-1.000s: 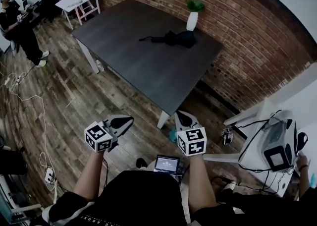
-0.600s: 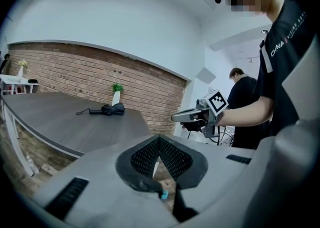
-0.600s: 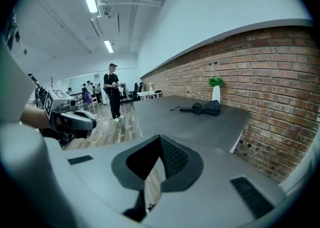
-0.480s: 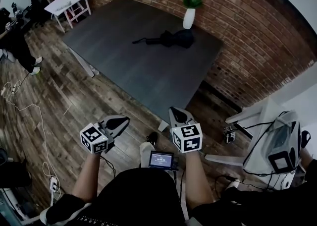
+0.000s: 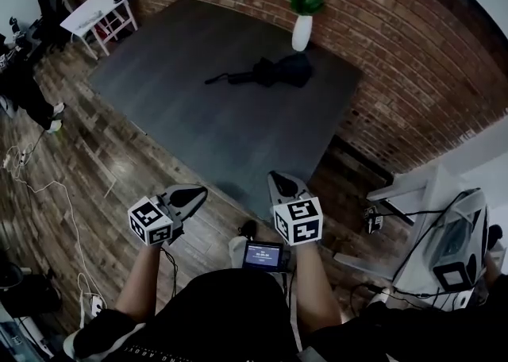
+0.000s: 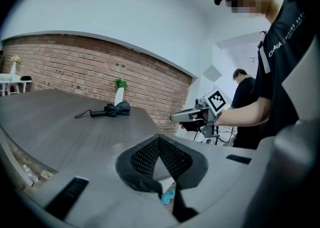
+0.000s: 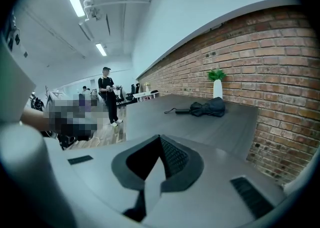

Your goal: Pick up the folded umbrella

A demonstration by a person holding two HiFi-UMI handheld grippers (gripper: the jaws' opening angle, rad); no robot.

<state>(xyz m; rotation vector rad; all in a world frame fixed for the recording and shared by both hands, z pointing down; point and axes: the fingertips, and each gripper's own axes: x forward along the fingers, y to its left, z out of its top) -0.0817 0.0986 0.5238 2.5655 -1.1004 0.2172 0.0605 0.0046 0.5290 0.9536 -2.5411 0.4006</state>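
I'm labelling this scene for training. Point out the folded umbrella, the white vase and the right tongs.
folded umbrella (image 5: 279, 72), head view, bunched black canopy.
white vase (image 5: 302, 33), head view, middle of its body.
right tongs (image 7: 160, 139), right gripper view, where the shut tips meet.

I've brought both grippers up to the table (image 5: 182, 106). Its near corner was well ahead of them, now it sits between left gripper (image 5: 200, 192) and right gripper (image 5: 278, 179). Umbrella (image 5: 274, 72) is lower in head view. Bystander (image 5: 20, 86) has slid to the left edge.
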